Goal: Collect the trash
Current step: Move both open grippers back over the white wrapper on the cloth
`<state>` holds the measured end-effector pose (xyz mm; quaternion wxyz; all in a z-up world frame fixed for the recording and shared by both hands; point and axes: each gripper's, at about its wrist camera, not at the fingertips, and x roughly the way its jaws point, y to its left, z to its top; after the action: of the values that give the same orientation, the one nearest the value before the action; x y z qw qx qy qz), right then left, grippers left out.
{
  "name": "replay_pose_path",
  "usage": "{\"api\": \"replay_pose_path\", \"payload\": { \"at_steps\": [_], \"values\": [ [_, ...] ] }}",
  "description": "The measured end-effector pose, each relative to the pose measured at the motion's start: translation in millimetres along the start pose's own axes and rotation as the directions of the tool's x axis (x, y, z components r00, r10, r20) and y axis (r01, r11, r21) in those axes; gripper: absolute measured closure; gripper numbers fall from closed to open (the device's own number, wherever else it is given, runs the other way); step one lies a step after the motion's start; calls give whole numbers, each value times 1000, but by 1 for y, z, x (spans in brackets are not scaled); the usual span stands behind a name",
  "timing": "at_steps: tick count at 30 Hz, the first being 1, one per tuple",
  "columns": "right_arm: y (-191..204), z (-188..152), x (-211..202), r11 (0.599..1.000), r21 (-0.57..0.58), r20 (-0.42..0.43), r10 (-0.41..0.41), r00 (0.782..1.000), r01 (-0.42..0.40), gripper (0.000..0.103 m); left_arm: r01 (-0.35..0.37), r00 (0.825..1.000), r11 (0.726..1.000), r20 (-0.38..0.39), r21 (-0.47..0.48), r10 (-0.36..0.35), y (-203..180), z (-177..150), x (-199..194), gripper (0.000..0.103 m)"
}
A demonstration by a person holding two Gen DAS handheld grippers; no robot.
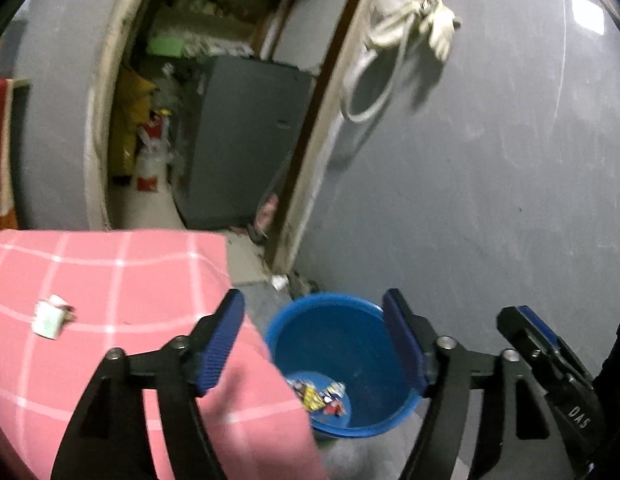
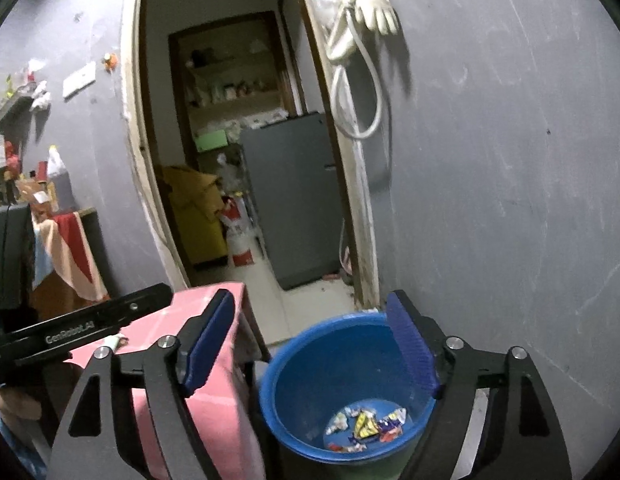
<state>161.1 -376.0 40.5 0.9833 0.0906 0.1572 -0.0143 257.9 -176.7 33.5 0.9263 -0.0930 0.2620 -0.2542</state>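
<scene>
Both grippers held above the blue bucket (image 2: 346,384), fingers spread wide and nothing between them: left gripper (image 1: 314,344) released and empty, right gripper (image 2: 310,348) likewise released and empty. Bucket standing on the floor beside the grey wall (image 2: 510,200), just next to the corner of the surface under the pink checked cloth (image 1: 121,280).

Done so far, judging by the contents: a small heap of crumpled wrappers (image 2: 366,426) lying at the bottom of the bucket, yellow, white, red and blue pieces mixed together. Exact count impossible to tell from either view.

Left to do: at least 1 crumpled piece of trash (image 1: 51,318), white and pale green, lying on the pink cloth, well apart from the bucket and untouched. Seen again in the right wrist view as a small scrap near the body of the left gripper. Another whitish scrap (image 1: 278,281) on the floor by the door frame, near the bucket; trash or not, hard to say.

Probably well along, with a drop apparently finished and a return to the surface for the remaining piece as the likely next step. Rest of the cloth hidden from both cameras, so more trash possible.
</scene>
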Motion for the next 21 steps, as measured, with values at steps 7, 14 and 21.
{"api": "replay_pose_path", "payload": {
  "at_steps": [7, 14, 21],
  "values": [
    [29, 11, -12, 998, -8, 73, 67, 995, -66, 0, -80, 989, 996, 123, -25, 83, 32, 9, -59, 7],
    [68, 16, -14, 990, -46, 111, 140, 984, -136, 0, -155, 957, 987, 243, -39, 160, 58, 8, -114, 5],
    [105, 14, -16, 972, -87, 147, 228, 962, -217, 0, -256, 911, 966, 325, -36, 254, 79, -4, -158, 4]
  ]
}}
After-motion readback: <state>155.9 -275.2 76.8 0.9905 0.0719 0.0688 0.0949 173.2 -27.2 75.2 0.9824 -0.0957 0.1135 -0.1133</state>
